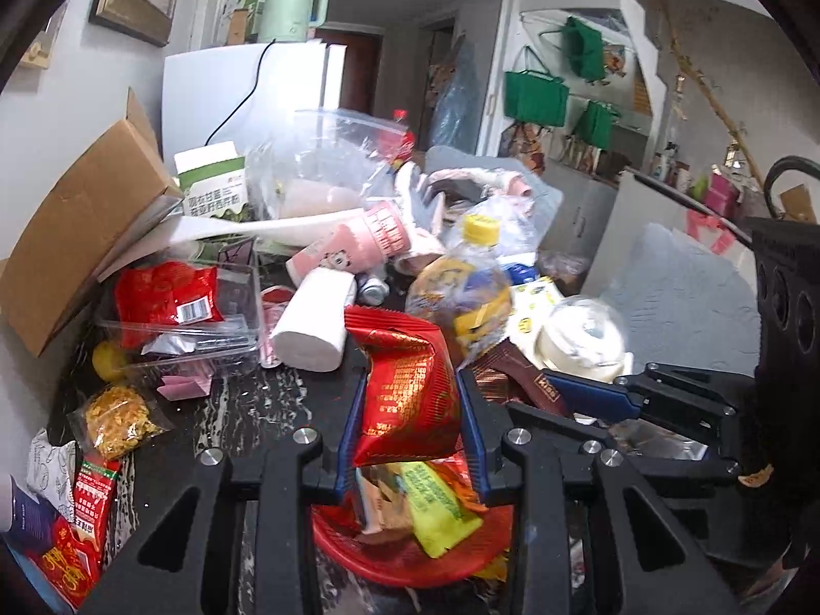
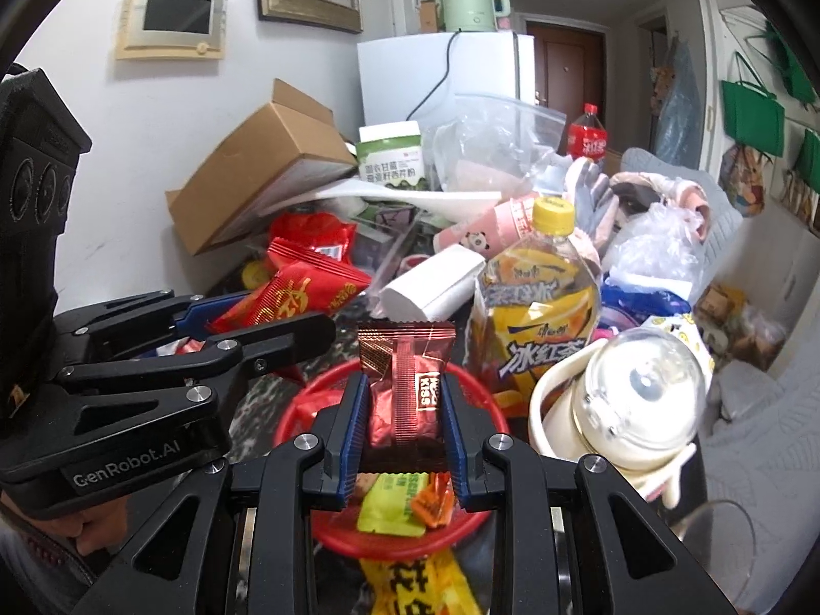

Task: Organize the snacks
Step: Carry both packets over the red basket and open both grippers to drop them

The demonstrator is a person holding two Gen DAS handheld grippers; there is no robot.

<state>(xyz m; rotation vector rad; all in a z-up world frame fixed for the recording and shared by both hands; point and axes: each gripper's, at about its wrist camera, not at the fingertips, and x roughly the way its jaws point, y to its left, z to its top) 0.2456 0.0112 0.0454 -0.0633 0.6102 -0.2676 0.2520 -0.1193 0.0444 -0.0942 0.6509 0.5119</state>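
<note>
A: Lettering reading "Kiss" is seen on the brown foil packet (image 2: 405, 389), which is pinched between the blue ribbed fingers of the right gripper (image 2: 405, 410) at lower centre of the right wrist view, above the red plastic basket (image 2: 292, 420).

B: And the left gripper (image 1: 410, 410)?

A: Its fingers are pressed on a crinkled red snack bag (image 1: 405, 394) printed with gold characters, held at lower centre of the left wrist view over the same basket (image 1: 359, 558). A yellow-green wrapper (image 1: 435, 512) and an orange one (image 2: 433, 505) are seen inside the basket.

B: Other writing?

A: "GenRobot.AI" is read on the left gripper's body at lower left of the right wrist view. Chinese characters are printed on the yellow-capped iced tea bottle (image 2: 543, 318) standing right of centre on the dark marbled desk (image 1: 246, 405).
</note>
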